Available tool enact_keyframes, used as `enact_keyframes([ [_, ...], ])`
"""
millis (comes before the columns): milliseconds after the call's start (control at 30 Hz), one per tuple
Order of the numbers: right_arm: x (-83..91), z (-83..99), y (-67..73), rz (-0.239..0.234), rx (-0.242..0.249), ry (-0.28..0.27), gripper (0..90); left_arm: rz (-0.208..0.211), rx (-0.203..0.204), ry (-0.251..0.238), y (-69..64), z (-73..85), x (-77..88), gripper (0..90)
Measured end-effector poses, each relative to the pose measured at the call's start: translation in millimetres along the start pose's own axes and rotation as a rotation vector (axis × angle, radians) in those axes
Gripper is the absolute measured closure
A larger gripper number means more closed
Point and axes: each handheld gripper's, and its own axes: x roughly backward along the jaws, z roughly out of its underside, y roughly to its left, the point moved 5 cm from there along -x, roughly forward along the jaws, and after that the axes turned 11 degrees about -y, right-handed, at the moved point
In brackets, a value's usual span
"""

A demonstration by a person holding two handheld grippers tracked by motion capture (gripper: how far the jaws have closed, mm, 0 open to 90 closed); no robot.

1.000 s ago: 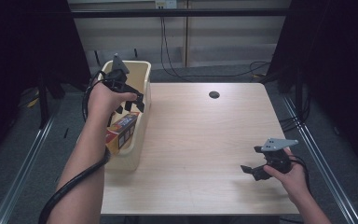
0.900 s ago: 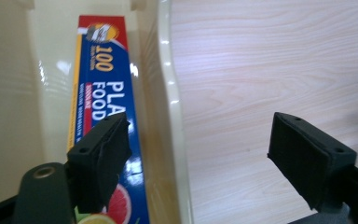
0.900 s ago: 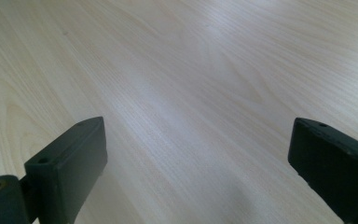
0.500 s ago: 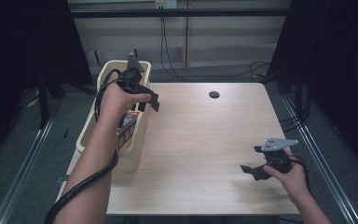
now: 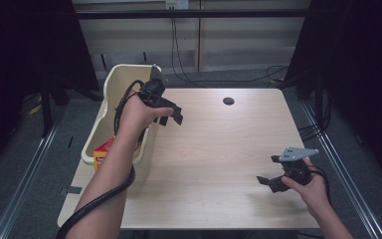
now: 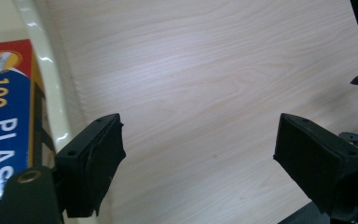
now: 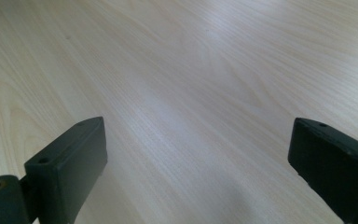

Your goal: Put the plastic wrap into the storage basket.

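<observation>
Two tongs are at work over a pale wooden desk [image 5: 214, 164]. In the high view the left tongs [image 5: 171, 113] sit in the upper left of the frame, held in the person's left hand [image 5: 134, 114] just over the right rim of a cream plastic bin [image 5: 110, 87] that stands at the desk's left edge. Its jaws are spread wide with nothing between them; in the left gripper view they frame bare wood, with the bin's glossy wall at the left of the frame. A red, yellow and blue printed box [image 6: 4, 116] lies inside the bin, its large white lettering partly cut off.

Toward the lower right of the high view, the right tongs [image 5: 273, 180] rest low over the desk in the right hand [image 5: 311, 186], grey plate on top. Its jaws also stand wide and empty. A small dark round hole [image 5: 228, 101] sits near the desk's far edge.
</observation>
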Motion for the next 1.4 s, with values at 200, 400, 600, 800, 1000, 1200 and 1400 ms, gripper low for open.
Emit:
enact_keyframes([
  [200, -0.1, -0.2, 0.2, -0.002, 0.001, -0.001, 4.4, 0.022, -0.008, 0.010, -8.7, 3.5, -10.7, 15.2],
  [400, 0.1, -0.4, 0.3, -0.004, 0.001, -0.002, 4.4, 0.049, -0.025, 0.012, -20.5, 5.2, -21.8, 15.0],
  [600, 0.0, -0.4, 0.7, -0.004, 0.000, -0.002, 4.4, 0.073, -0.035, 0.016, -28.7, 7.4, -31.2, 15.0],
  [800, -0.4, -0.4, 0.6, 0.000, 0.005, -0.003, 4.4, 0.095, -0.045, 0.023, -36.8, 10.7, -42.0, 15.1],
  [1000, 0.3, -0.6, 0.6, -0.007, 0.002, -0.003, 4.4, 0.116, -0.065, 0.040, -44.1, 16.5, -54.6, 15.1],
  [1200, 0.2, -0.2, 0.8, -0.008, 0.004, -0.004, 4.4, 0.125, -0.076, 0.037, -47.3, 20.9, -59.5, 15.1],
  [1400, 0.0, -0.3, 0.9, -0.001, 0.006, -0.005, 4.4, 0.124, -0.099, 0.024, -49.4, 27.1, -65.1, 15.3],
])
